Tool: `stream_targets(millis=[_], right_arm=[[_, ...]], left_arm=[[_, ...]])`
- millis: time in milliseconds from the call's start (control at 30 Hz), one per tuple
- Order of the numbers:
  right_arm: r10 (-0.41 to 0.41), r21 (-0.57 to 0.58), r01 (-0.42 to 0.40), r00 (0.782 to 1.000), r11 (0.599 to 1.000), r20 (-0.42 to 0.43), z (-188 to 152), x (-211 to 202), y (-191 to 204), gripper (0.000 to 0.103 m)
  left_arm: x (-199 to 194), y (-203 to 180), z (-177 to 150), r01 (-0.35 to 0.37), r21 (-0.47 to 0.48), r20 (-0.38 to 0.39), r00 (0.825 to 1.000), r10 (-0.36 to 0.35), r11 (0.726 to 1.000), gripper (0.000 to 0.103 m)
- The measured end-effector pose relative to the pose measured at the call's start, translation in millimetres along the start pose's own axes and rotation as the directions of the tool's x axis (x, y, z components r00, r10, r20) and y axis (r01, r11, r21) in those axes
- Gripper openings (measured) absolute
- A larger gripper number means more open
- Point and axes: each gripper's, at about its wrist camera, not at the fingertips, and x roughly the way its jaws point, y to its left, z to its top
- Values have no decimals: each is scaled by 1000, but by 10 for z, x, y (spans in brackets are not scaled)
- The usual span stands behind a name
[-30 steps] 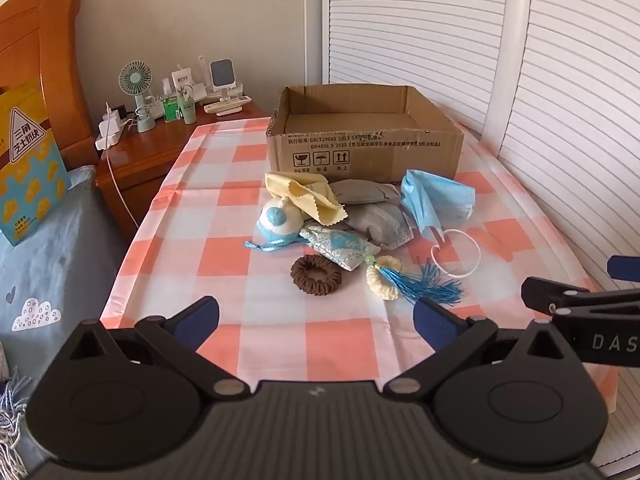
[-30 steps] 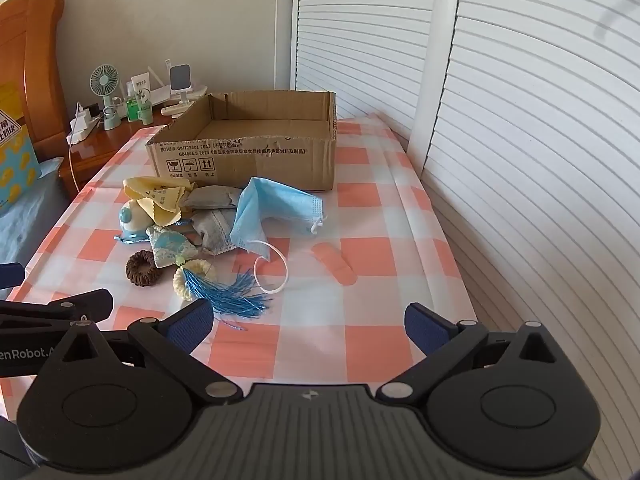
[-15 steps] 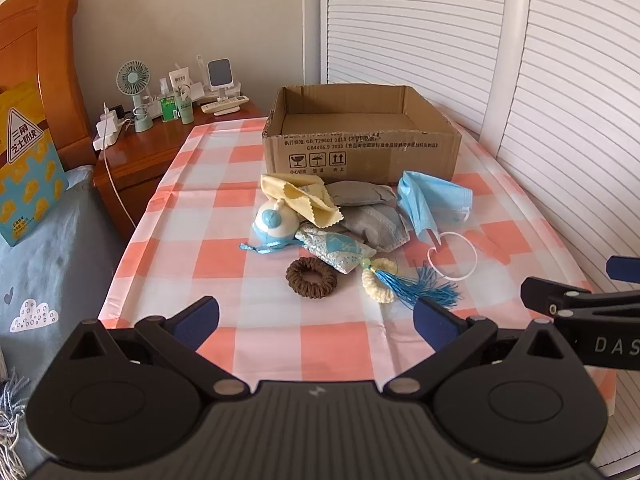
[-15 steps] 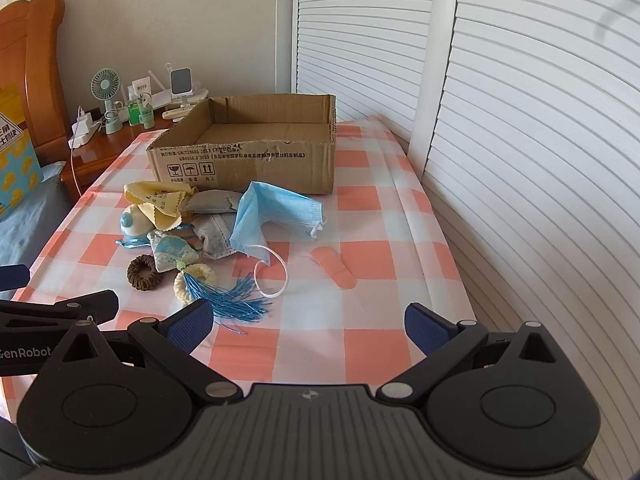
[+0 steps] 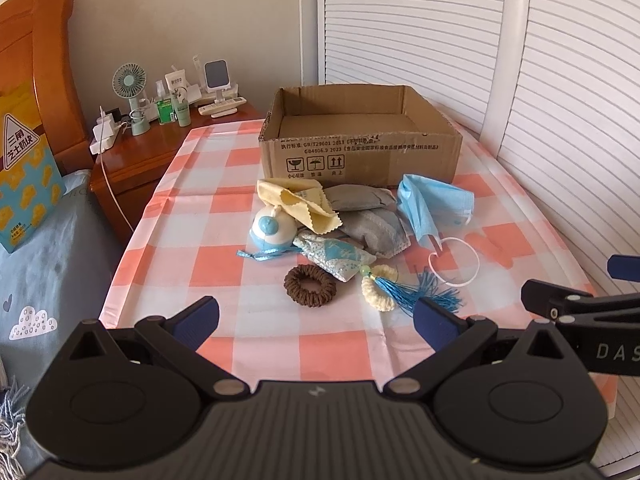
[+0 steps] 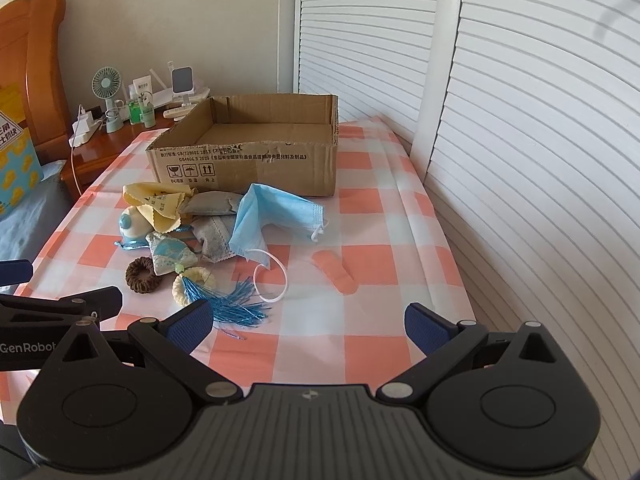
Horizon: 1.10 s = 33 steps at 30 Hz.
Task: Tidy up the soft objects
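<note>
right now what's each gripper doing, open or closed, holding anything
Left gripper: open, holding nothing.
Right gripper: open, holding nothing.

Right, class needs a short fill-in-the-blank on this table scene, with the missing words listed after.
1. The cardboard box standing on the checked tablecloth holds ____ soft items so far.
2. The blue face mask lies on the table just in front of the ____.
3. The scrunchie nearest the left gripper is ____ in colour.
4. The right gripper has its jaws ____, with nothing between them.

Missing words: no; box; brown; open
</note>
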Motion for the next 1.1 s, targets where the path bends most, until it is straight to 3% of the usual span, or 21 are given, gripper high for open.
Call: stream_targets(millis=[1100], right_arm=[[-13, -39, 14, 999, 999, 41, 36, -117, 41, 103]], left_arm=[[-95, 30, 50, 3, 4, 40, 999, -4, 1000, 102]])
